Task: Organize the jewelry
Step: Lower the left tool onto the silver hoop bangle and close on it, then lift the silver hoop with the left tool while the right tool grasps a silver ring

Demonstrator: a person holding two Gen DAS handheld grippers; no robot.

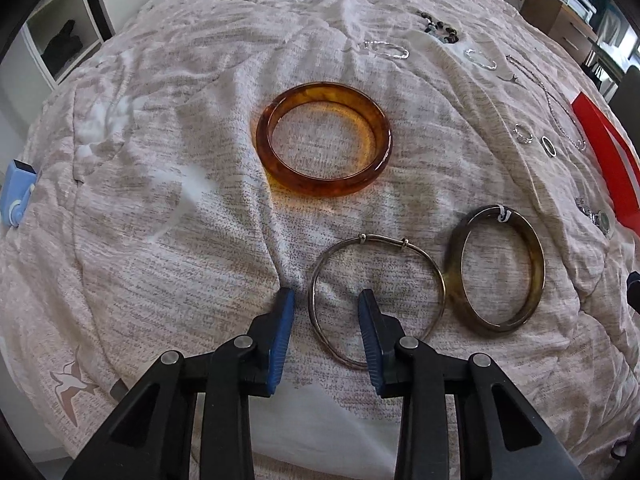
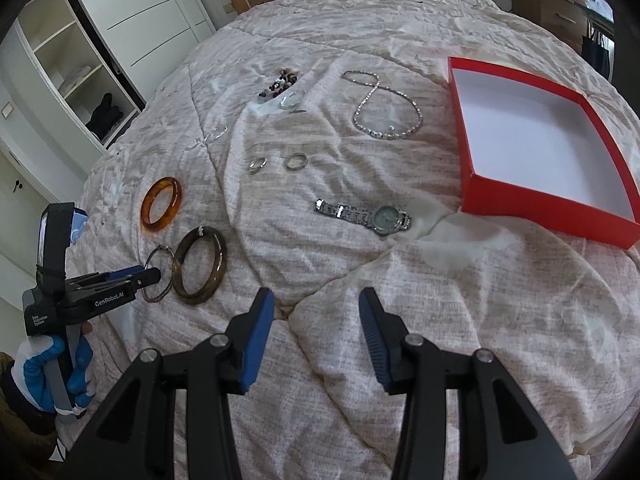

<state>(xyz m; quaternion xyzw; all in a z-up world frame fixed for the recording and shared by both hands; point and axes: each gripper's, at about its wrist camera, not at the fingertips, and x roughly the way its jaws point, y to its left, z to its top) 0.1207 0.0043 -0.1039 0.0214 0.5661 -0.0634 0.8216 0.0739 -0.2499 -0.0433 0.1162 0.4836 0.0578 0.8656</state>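
Item: jewelry laid out on a bed (image 2: 360,320) under a pale quilted cover, for sorting into a red box (image 2: 624,228).

Box: open, white inside, nothing seen in it; it is set at the right of the bed, well apart from the bangles.

Loose pieces, right wrist view: a watch (image 2: 366,216) near the box; two rings (image 2: 256,165) and (image 2: 297,161) beyond it; a chain necklace (image 2: 362,108) further back; a small heap of beads (image 2: 280,82).

Bangles, left wrist view: an amber bangle (image 1: 324,140) lying flat; a thin metal bangle (image 1: 376,296) nearer; a dark bangle (image 1: 498,272) touching or just beside the metal one on its right.

Left claw (image 1: 326,332): held apart, nothing clamped. The near-left arc of the metal bangle is straddled, one finger outside the ring and the other over its inside. Whether the pads (image 1: 370,340) touch the wire cannot be told.

Right claw (image 2: 316,336): held apart, nothing between the fingers, poised over bare cover.

Step in hand, as judged: the metal bangle is being approached for pick-up; no piece is boxed yet.

Next move, as judged: the claw is to be lowered until the wire sits between the pads, then brought together firmly. The wire is thin and the cover soft, so a pinch of fabric or a slip is the risk. The dark bangle alongside is to be left undisturbed.
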